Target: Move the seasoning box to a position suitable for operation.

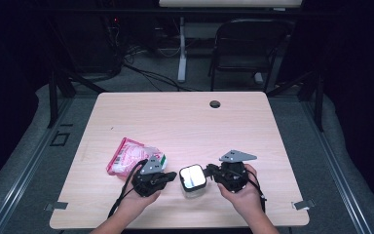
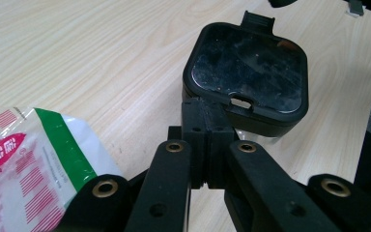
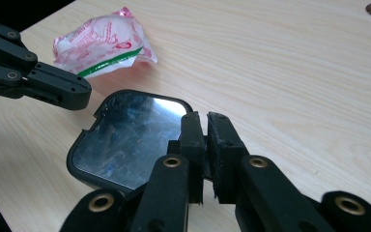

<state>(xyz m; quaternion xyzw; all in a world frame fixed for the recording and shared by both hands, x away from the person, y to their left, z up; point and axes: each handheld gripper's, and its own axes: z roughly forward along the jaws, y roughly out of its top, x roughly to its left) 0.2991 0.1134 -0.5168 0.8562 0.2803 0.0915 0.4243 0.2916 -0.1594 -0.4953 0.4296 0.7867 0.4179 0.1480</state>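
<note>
Item: pale wooden table (image 1: 185, 122), four edges in sight, near edge toward the person; far half bare and open apart from a round cable hole (image 1: 215, 104) near the far edge, right of centre. Left of centre, near half: crumpled red-and-white plastic packet (image 1: 132, 157) with a green stripe, lying flat, well in from the left edge, with free board to its left and beyond it. Just right of the packet: left gripper (image 1: 171, 176) held in the person's left hand (image 1: 135, 201), jaws pressed fully together with nothing between them, tips pointing right and just beside the left rim of the box. Centre, near half: small black box with a glossy, reflective square lid (image 1: 193, 177), rounded corners, standing on the table between the two grippers, with a narrow strip of board before the near edge; in the left gripper view a latch tab (image 2: 259, 21) projects from its far rim. Right of the box: right gripper (image 1: 209, 170) in the right hand (image 1: 243, 195), jaws nearly closed with a thin slit showing, gripping nothing, tips at the box's right rim; contact cannot be told. Farther right: bare board to the right edge.
</note>
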